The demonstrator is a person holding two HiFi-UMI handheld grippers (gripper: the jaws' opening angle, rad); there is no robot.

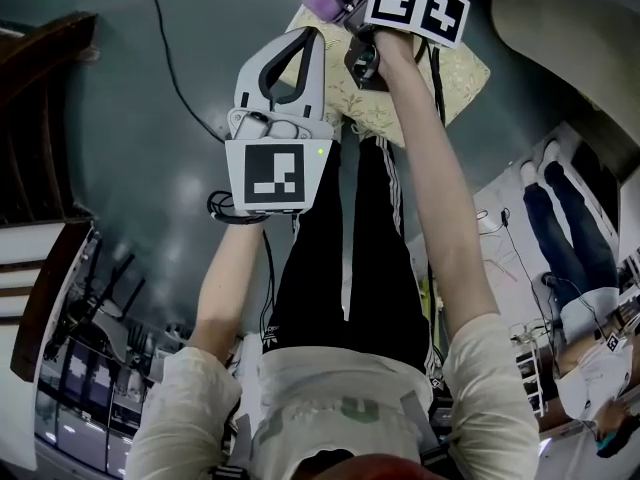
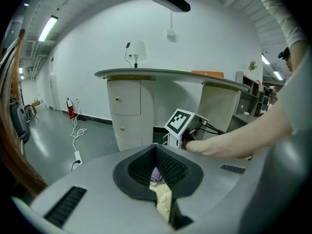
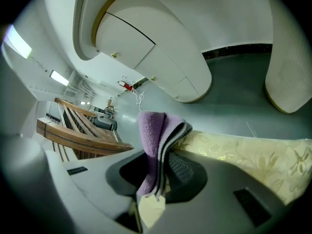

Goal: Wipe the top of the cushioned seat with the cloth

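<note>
1. The grey floor (image 1: 130, 168) fills most of the head view. A curved white counter (image 2: 170, 74) stands beyond the work, well apart from it.
2. The cushioned seat (image 1: 455, 78) lies low in front of the person. Its top is pale yellow with a leafy pattern, and both arms reach out over it.
3. The left tongs (image 1: 312, 36) hang above the seat's near-left edge. Their dark pads are pressed together with nothing between them. Through the slot below them, the left gripper view shows only a strip of the yellow cushion and a speck of purple.
4. The right tongs (image 3: 165, 172) are further out, over the seat's far part. They are clenched on the cloth (image 3: 153, 130), a folded purple piece with grey and white layers. It stands up out of the jaws, with a small pale tag hanging under it.
5. I cannot tell whether the cloth's lower edge touches the cushion. In the right gripper view the yellow surface runs close beside the jaws.
6. Judged from this, the step in hand is bringing the cloth onto the seat at the start of a wipe, with little or none of the top covered so far.
7. The next move likely calls for pressing the cloth flat on the cushion and drawing it across in overlapping strokes. The grip should be kept firm so the soft top does not drag the cloth out.
</note>
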